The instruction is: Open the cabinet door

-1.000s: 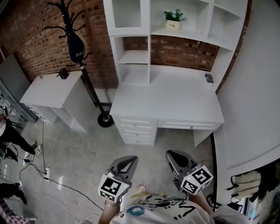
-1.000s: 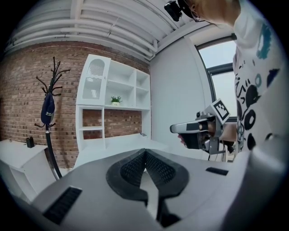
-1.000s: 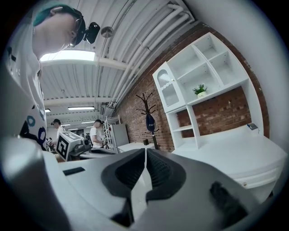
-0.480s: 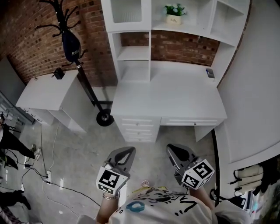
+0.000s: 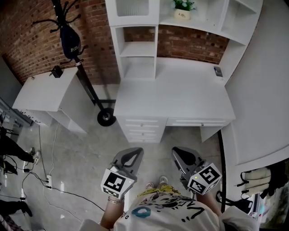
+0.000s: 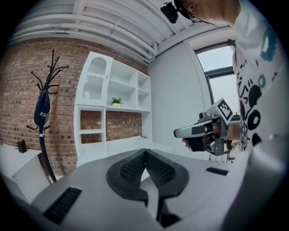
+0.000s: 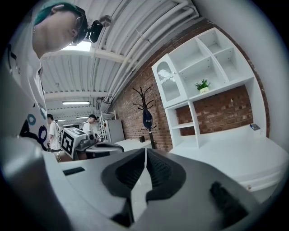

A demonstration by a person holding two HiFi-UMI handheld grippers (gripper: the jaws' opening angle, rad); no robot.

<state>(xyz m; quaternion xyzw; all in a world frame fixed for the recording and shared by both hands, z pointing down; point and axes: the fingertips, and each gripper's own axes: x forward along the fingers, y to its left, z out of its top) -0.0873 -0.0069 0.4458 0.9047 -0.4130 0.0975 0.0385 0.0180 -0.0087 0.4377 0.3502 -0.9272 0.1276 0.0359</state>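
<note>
The white desk (image 5: 174,97) carries a white hutch whose upper-left compartment has a glass-paned cabinet door (image 5: 133,9), closed. That door also shows in the left gripper view (image 6: 95,81) and in the right gripper view (image 7: 169,83). Both grippers hover over the concrete floor in front of the desk's drawers, well short of the door. My left gripper (image 5: 138,150) is shut with nothing between its jaws (image 6: 145,151). My right gripper (image 5: 175,150) is likewise shut and empty (image 7: 145,151). Each gripper appears in the other's view, side by side.
A black coat rack (image 5: 72,40) with a dark bag stands left of the hutch. A low white cabinet (image 5: 45,92) sits further left. A potted plant (image 5: 183,6) is on a shelf, a small dark device (image 5: 218,71) on the desktop. Cables (image 5: 49,180) cross the floor; a white wall is at right.
Both grippers and the person have moved forward toward the desk; the desk sits a little nearer and the feet now show. Both pairs of jaws stayed shut.
</note>
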